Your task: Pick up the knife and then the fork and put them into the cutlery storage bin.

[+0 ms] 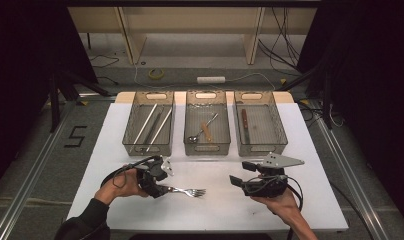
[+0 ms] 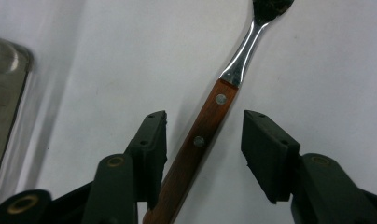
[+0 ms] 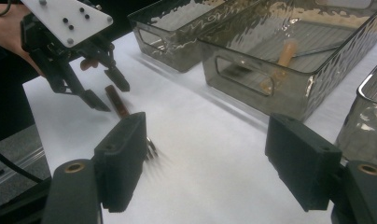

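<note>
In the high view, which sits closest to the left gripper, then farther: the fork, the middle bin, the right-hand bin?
From the left gripper:
1. Fork, on the table, its handle between the jaws.
2. Middle bin, beyond it.
3. Right-hand bin, farthest, far right.

- Table point(image 1: 115, 150): fills the middle of the high view.
- Three trays in a row across the upper middle of the table: left tray point(image 1: 131, 131), middle tray point(image 1: 226, 132), right tray point(image 1: 282, 135).
- Rods point(image 1: 152, 122): in the left tray, lying lengthwise.
- Spoon point(image 1: 200, 131): in the middle tray.
- Knife point(image 1: 245, 125): in the right tray.
- Fork point(image 1: 187, 191): on the table below the middle tray, lower centre of the frame, prongs toward the right.
- Left gripper point(image 1: 162, 189): at the fork's handle, lower left; handle between its jaws.
- Right gripper point(image 1: 240, 173): lower right, apart from the fork.
</note>
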Demonstrator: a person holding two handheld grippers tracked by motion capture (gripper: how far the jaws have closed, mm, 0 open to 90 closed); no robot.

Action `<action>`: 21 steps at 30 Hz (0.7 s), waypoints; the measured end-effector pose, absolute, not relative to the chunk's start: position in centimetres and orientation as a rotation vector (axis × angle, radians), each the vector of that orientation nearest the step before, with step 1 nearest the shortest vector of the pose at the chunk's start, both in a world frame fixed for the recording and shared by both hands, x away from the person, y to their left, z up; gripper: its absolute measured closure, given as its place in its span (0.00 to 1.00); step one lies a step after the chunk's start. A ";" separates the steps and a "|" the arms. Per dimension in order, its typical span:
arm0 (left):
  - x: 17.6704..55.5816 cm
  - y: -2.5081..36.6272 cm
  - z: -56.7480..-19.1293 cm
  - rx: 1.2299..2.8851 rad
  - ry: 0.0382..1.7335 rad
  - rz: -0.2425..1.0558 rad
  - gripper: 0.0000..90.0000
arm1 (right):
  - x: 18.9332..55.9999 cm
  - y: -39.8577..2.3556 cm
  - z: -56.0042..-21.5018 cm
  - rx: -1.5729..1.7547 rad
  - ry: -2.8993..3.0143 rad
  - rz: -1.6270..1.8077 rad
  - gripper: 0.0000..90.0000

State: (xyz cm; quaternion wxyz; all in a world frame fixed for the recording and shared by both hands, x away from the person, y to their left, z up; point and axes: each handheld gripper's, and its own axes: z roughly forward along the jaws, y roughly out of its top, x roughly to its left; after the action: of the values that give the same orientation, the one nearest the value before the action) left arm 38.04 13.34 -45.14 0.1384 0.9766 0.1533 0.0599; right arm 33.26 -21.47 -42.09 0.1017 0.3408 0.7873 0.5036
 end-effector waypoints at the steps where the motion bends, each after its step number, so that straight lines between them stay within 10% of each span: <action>1: 38.1 13.3 -45.3 2.823 0.446 0.171 0.58 | 33.3 -21.5 -42.1 1.005 2.326 1.487 0.34; 21: 38.5 13.0 -46.2 2.884 0.342 0.105 0.78 | 33.5 -21.4 -42.2 1.005 2.341 1.477 0.34</action>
State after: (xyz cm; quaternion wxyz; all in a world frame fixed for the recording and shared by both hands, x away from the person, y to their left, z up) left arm 38.52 13.05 -46.17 0.1174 0.9855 0.1170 0.0358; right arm 33.48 -21.36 -42.18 0.0982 0.3397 0.7912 0.4990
